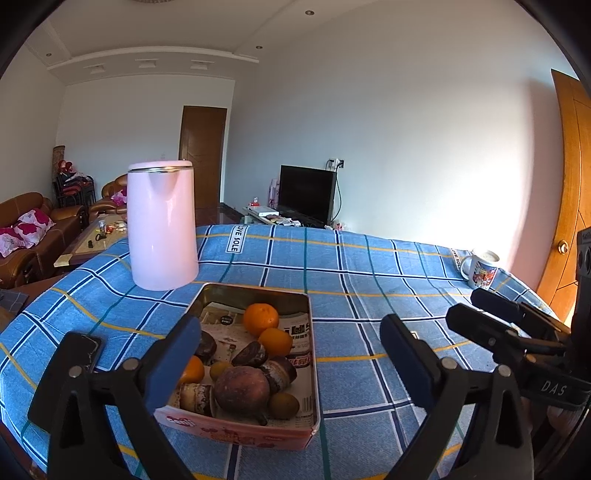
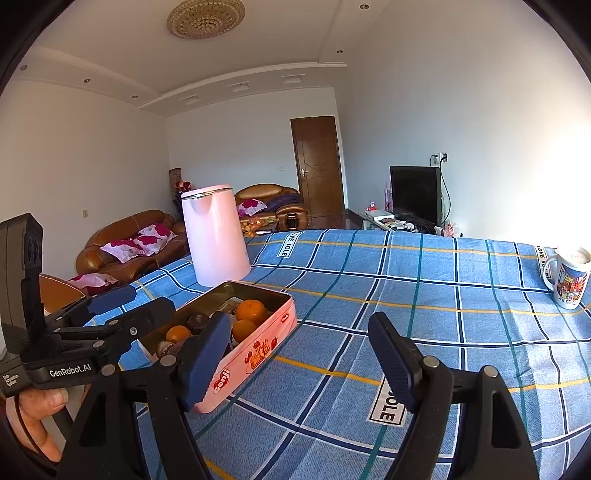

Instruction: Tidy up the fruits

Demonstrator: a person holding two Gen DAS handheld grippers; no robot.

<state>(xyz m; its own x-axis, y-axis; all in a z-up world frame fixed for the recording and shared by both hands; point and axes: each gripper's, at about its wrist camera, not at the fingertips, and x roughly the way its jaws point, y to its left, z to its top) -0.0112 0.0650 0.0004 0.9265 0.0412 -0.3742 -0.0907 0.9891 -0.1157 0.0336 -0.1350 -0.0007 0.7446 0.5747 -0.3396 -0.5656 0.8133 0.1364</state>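
Left gripper (image 1: 291,354): black plastic frame, two fingers (image 1: 173,358) faced with dark blue ribbed pads, silver rivets at the pivots. Right gripper (image 2: 299,354): same build; its side, seen in the left view, bears white lettering "DAS". Left gripper's body in the right view reads "GenRobot.AI".

White walls (image 2: 461,122) and ceiling with recessed spots; round chandelier (image 2: 205,17) overhead. Brown leather sofas (image 2: 125,240) with pink floral cushions stood left. Dark wooden door (image 2: 317,166) at far wall, black TV (image 2: 415,194) on a low stand. Bright sunlight hit the right wall.
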